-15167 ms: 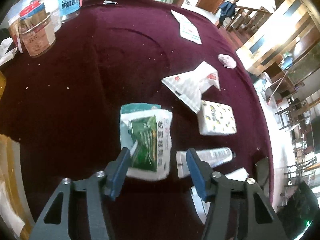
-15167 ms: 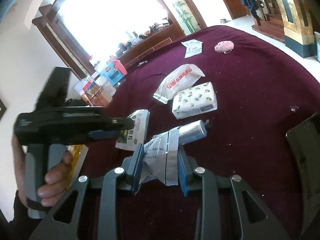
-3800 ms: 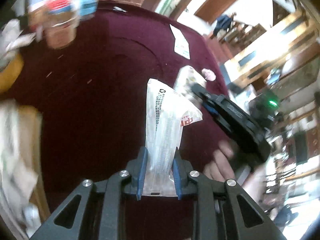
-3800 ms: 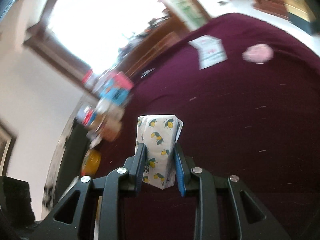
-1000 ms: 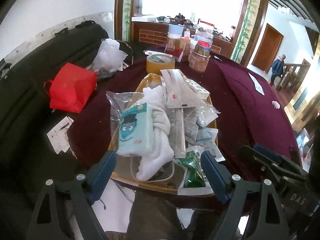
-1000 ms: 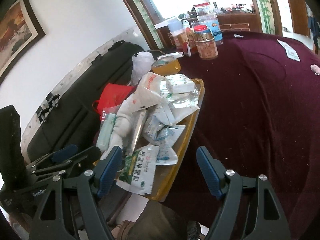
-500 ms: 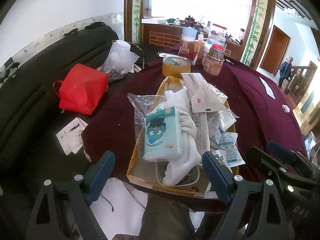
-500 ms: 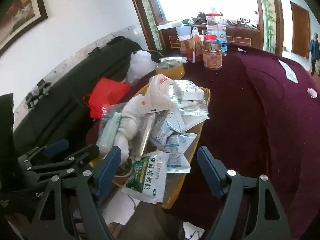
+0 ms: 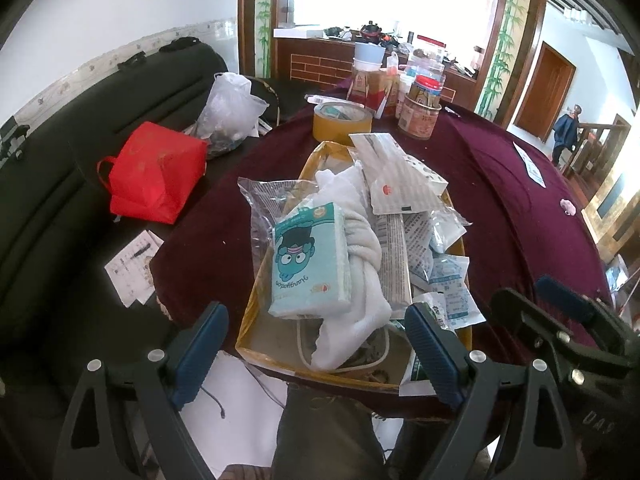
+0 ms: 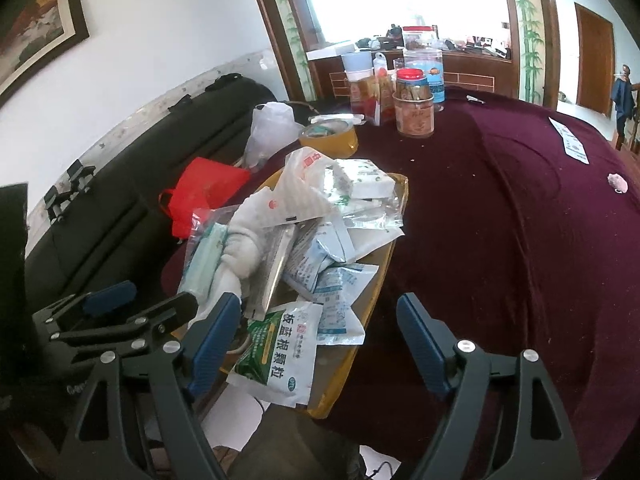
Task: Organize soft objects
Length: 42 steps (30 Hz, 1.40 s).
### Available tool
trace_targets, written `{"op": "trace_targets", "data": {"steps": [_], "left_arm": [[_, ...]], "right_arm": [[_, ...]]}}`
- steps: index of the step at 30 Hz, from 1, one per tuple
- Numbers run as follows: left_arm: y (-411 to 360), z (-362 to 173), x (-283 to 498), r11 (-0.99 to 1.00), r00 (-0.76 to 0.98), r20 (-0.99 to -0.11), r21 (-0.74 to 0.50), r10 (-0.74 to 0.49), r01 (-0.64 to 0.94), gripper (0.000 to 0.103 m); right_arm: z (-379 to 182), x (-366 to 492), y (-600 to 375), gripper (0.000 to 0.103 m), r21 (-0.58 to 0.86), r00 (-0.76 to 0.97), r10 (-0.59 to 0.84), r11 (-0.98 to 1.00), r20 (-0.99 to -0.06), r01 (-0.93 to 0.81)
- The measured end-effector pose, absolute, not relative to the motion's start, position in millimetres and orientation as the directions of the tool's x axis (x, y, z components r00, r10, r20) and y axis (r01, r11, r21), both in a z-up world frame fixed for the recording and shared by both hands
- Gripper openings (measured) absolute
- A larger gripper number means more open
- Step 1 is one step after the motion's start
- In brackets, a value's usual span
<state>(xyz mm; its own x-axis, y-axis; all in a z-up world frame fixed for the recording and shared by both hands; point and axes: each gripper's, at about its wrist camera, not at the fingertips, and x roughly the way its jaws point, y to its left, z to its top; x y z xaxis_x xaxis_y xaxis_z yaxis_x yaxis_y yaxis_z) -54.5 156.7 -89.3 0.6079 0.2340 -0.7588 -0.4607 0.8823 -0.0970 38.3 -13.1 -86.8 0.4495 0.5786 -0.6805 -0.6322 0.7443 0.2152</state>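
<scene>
A yellow tray (image 9: 256, 300) at the near edge of the maroon table holds a heap of soft things: a teal tissue pack (image 9: 310, 260), a white towel (image 9: 360, 248), a white plastic bag (image 9: 394, 178), several sachets and a green-white pouch (image 10: 276, 354). The tray also shows in the right wrist view (image 10: 372, 292), with the lemon-print tissue pack (image 10: 364, 180) on top. My left gripper (image 9: 316, 352) is open and empty, held back from the tray's near end. My right gripper (image 10: 318, 340) is open and empty over the tray's near right corner.
Jars (image 9: 420, 114), a tape roll (image 9: 342, 122) and a cup stand at the table's far left. A pink puff (image 10: 618, 182) and a paper slip (image 10: 572, 146) lie far right. A black sofa (image 9: 60, 184) with a red bag (image 9: 154, 172) and a plastic bag stands left.
Both grippers have drawn slightly back and turned, so the tray sits more centred. Both stay open and empty. Nothing in the tray has moved.
</scene>
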Motion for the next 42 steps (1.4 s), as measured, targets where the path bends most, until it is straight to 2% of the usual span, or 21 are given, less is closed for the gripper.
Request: {"op": "trace_targets", "data": {"steps": [9,15,21,42], "left_arm": [[160,-88,-54,0.885,0.6,-0.776,-0.127,0.192,-0.447,0.092],[163,-79,-57,0.889,0.631,-0.758,-0.162,0.167,-0.429,0.094],[159,-75,-56,0.888,0.624,-0.75,-0.11,0.221,-0.447,0.094],[151,-80,-45,0.89,0.597,-0.762,-0.064,0.249,-0.452,0.094]], "right_arm": [[-93,42,-14,0.08,0.25,0.408,0.603,0.721,-0.686,-0.646],[-90,45,-17,0.08,0.239,0.445,0.584,0.749,-0.679,-0.618],[-93,49,-16,0.08,0.229,0.442,0.568,0.756,-0.694,-0.613],[-100,59,-24,0.08,0.254,0.433,0.564,0.768,-0.703,-0.588]]}}
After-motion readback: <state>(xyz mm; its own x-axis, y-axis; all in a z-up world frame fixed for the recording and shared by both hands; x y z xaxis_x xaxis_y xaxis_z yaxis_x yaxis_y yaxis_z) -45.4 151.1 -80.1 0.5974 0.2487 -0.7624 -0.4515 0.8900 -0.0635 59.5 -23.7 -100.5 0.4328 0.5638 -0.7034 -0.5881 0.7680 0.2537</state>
